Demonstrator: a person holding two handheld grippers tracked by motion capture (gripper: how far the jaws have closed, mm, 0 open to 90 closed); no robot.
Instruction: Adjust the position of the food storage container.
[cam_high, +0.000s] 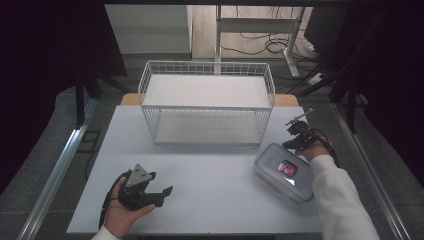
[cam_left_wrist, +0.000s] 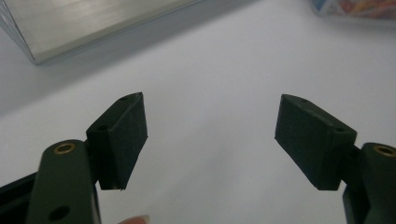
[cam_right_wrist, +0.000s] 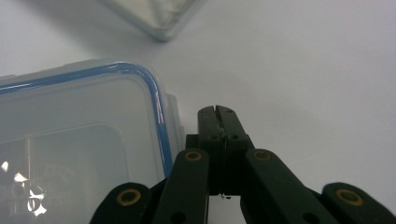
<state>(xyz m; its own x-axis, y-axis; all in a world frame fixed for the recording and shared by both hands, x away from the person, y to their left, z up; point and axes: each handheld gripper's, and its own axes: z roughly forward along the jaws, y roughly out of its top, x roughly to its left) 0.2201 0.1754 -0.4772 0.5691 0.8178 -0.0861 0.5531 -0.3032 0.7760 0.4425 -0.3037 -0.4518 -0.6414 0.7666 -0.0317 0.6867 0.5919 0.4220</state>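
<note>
Right tool (cam_right_wrist: 218, 109) pinched fully closed on nothing, just beside the clear blue-rimmed lidded container (cam_high: 284, 171) at lower right — left tool (cam_left_wrist: 210, 135) gaping wide, lower left of worktop (cam_high: 210, 170).

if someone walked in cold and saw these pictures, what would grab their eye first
Likely the white wire rack, standing at the far middle of the pale table. Next the clear lidded container with its blue seal, at the right near edge; the right gripper sits beside its corner with jaws closed on nothing. At the left near edge, the left gripper is open.
</note>
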